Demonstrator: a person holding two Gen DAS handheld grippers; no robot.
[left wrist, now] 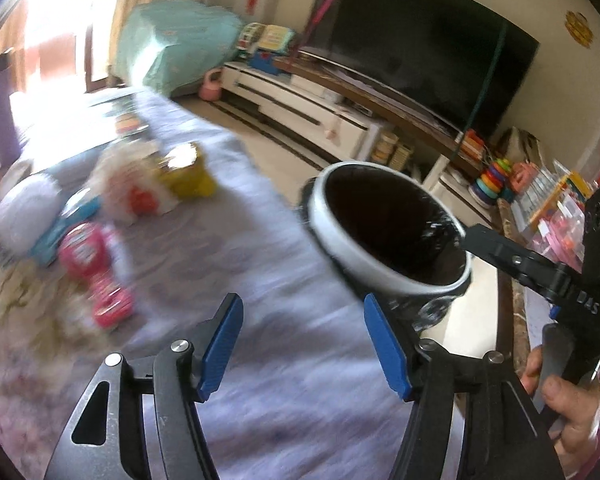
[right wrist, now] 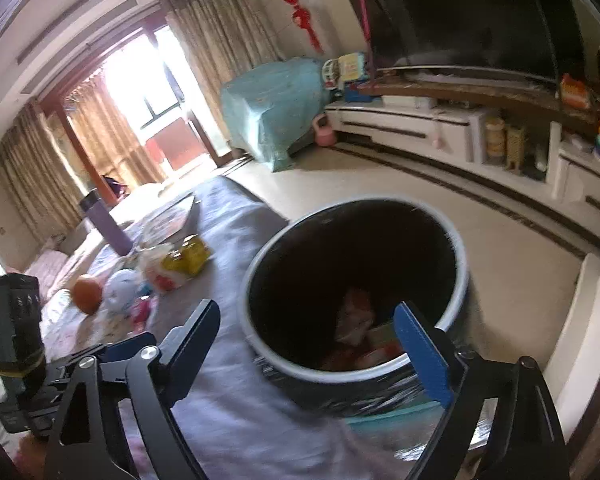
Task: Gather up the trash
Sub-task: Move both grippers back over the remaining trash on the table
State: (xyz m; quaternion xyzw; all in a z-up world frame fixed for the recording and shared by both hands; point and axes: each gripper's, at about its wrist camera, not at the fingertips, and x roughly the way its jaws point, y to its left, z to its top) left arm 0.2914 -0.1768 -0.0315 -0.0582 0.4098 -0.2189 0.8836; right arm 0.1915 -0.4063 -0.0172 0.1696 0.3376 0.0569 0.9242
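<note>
A round bin with a white rim and a black liner stands at the right edge of the cloth-covered table. In the right wrist view several wrappers lie inside the bin. My right gripper is open above the bin's near rim, with nothing between its blue pads. My left gripper is open over the bare cloth left of the bin and holds nothing. Trash lies at the far left: a yellow wrapper, a white and red wrapper, a pink packet.
An orange, a white ball and a purple bottle also stand on the table. Beyond the bin are pale floor, a white TV stand with a television, toys and a teal-covered bulk.
</note>
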